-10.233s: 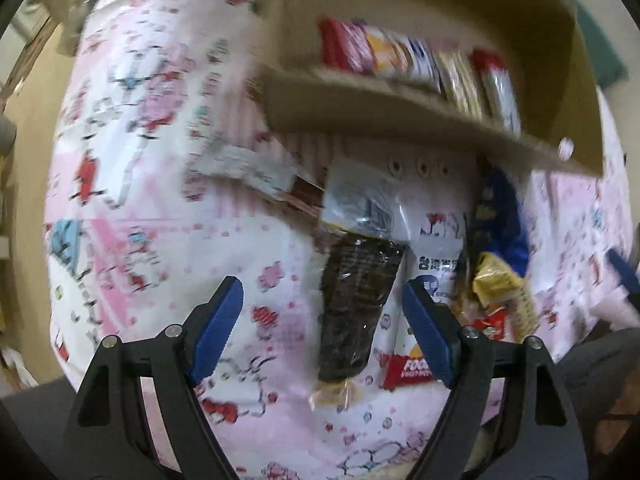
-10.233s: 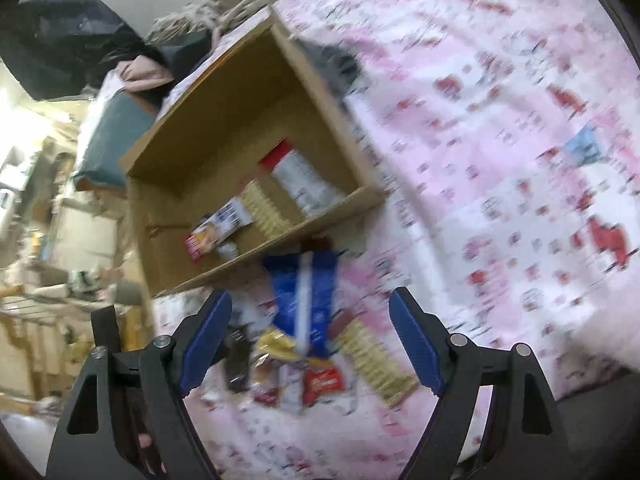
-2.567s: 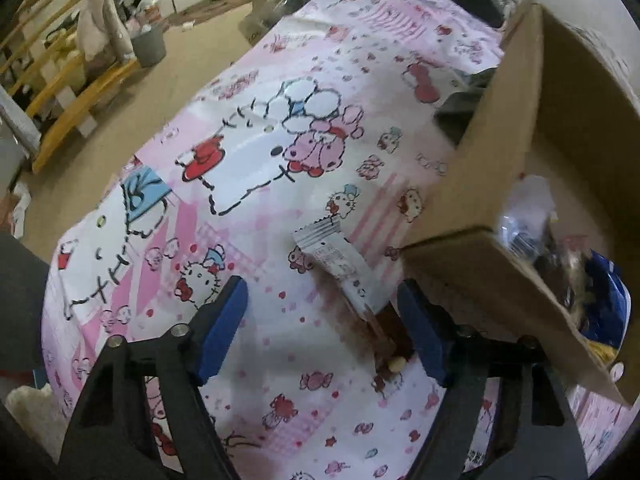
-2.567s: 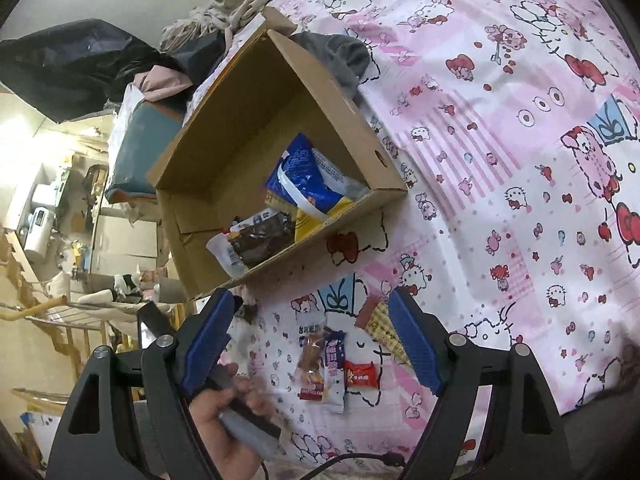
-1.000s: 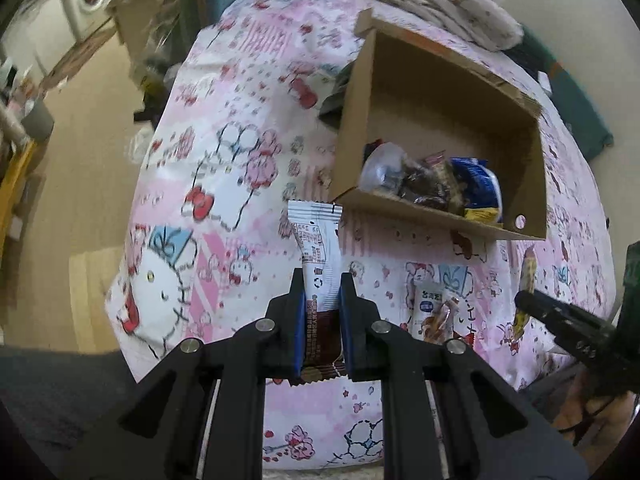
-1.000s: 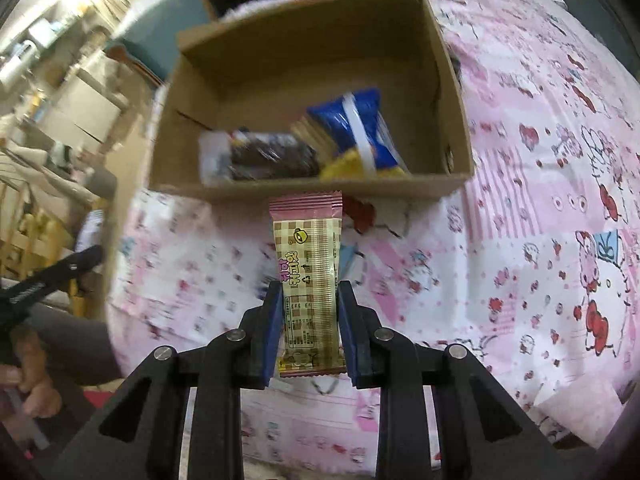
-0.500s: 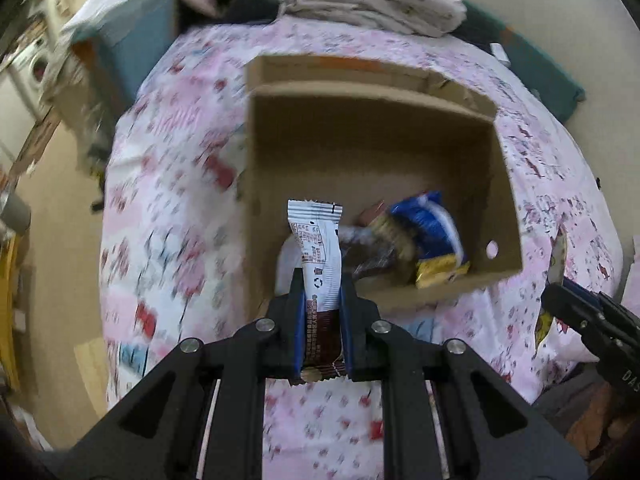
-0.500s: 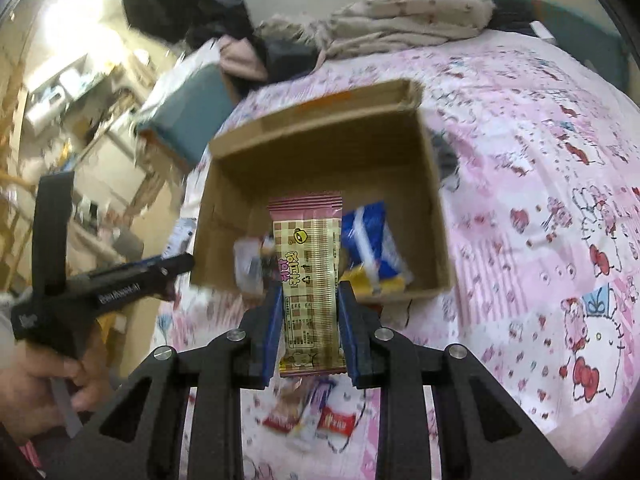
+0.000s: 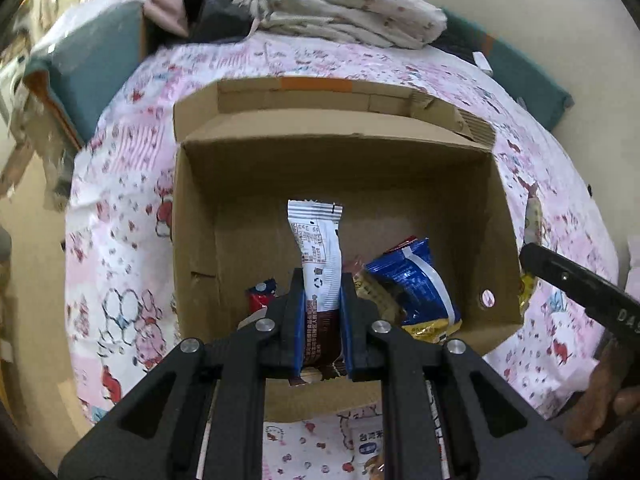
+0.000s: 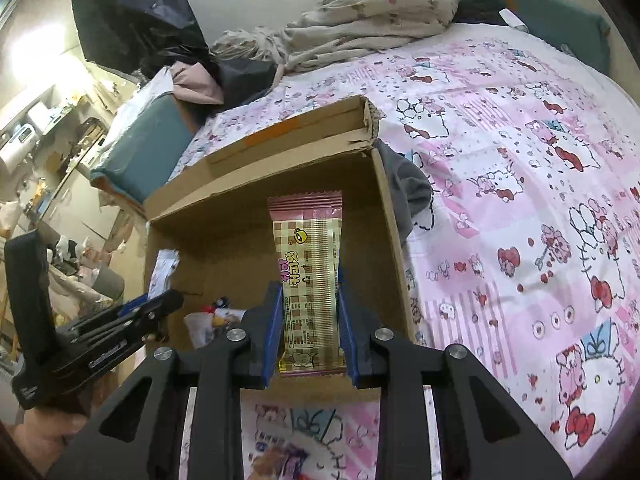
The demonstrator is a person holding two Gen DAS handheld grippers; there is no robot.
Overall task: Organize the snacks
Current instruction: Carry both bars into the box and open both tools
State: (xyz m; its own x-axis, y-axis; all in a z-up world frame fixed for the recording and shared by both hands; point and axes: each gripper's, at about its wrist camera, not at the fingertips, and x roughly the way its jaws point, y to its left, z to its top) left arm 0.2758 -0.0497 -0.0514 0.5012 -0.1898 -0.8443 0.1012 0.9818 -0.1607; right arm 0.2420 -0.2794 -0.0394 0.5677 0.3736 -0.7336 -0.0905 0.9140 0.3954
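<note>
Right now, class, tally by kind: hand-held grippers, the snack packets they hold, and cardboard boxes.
Hand-held grippers: 2 (left hand-held gripper, right hand-held gripper)
Held snack packets: 2 (white-and-brown packet, pink checked packet)
Cardboard box: 1
Total: 5

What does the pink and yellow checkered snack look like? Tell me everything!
The checkered snack is a long flat shiny packet, cream and tan checks with pink crimped ends, pink lettering and a small cartoon face. It stands upright, unopened as far as shows, pinched on both sides by the blue pads of the right gripper, held in front of the open cardboard box.

snack packets (image 9: 412, 292) in box (image 9: 192, 208), box on bedspread (image 9: 120, 216)
</note>
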